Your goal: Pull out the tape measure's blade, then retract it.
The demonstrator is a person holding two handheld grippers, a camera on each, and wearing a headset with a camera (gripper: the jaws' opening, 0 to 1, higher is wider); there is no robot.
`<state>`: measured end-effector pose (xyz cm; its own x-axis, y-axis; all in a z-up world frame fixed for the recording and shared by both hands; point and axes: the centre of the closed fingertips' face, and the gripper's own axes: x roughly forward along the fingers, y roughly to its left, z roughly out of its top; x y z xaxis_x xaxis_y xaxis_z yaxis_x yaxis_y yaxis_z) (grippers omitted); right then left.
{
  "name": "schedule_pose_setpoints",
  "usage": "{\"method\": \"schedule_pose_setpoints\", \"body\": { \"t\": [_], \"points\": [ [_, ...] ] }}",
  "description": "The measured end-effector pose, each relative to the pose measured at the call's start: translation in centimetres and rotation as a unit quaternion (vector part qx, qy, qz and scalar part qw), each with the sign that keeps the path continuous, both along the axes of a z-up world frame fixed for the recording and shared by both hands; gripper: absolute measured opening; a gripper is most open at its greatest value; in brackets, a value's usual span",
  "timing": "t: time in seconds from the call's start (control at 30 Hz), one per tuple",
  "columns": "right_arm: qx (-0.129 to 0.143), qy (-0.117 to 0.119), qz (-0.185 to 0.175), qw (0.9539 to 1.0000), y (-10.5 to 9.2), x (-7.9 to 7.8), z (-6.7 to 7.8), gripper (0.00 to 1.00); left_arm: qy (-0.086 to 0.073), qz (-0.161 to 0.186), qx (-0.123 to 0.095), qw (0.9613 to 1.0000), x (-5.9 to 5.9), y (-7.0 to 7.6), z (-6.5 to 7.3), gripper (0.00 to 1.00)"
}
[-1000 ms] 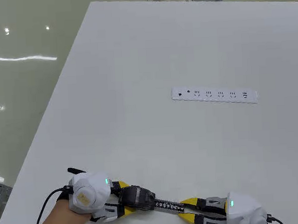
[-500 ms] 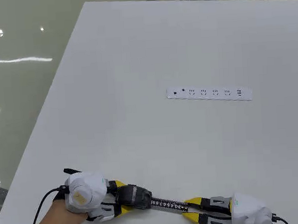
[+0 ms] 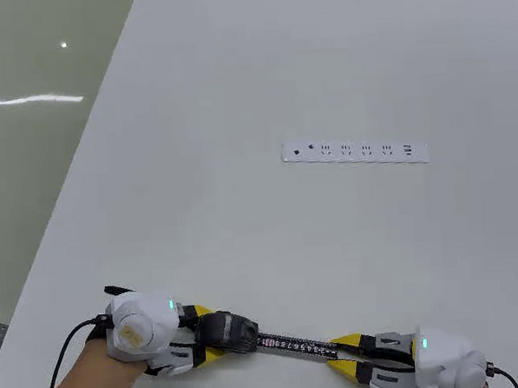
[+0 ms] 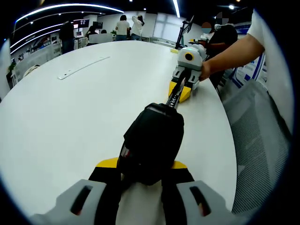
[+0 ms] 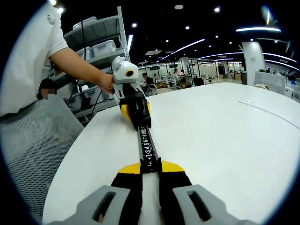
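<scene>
The black tape measure case (image 3: 224,330) lies near the table's front edge, and my left gripper (image 3: 202,334) is shut on it; the case (image 4: 151,140) bulks large between the yellow-tipped jaws. A dark blade with white numbers (image 3: 291,343) runs from the case to the right. My right gripper (image 3: 347,354) is shut on the blade's end, which shows as a numbered strip (image 5: 146,145) leading back to the case (image 5: 138,111). The right gripper (image 4: 183,82) also appears across the table in the left gripper view, and the left gripper (image 5: 127,96) in the right gripper view.
A white power strip (image 3: 354,151) lies flat on the white table (image 3: 262,89), well beyond the grippers. The table's left edge drops to a glossy floor (image 3: 30,128). A person's chair and shelving stand behind the front edge.
The grippers have drawn apart: the right gripper has moved right with the blade's end, so more blade shows between it and the case. The head camera has also shifted.
</scene>
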<state>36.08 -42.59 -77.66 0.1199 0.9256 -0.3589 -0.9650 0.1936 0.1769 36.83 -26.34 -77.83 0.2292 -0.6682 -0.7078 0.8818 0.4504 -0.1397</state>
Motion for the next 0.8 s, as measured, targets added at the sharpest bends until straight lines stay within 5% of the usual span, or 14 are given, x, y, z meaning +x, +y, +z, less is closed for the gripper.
{"method": "schedule_pose_setpoints", "body": {
  "t": [0.8],
  "points": [
    [-0.001,0.005,-0.014,0.9999,-2.8,-0.1,0.2,0.1,0.003,0.0,0.001,1.0,0.0,0.0,-0.1,0.3]
  ]
}}
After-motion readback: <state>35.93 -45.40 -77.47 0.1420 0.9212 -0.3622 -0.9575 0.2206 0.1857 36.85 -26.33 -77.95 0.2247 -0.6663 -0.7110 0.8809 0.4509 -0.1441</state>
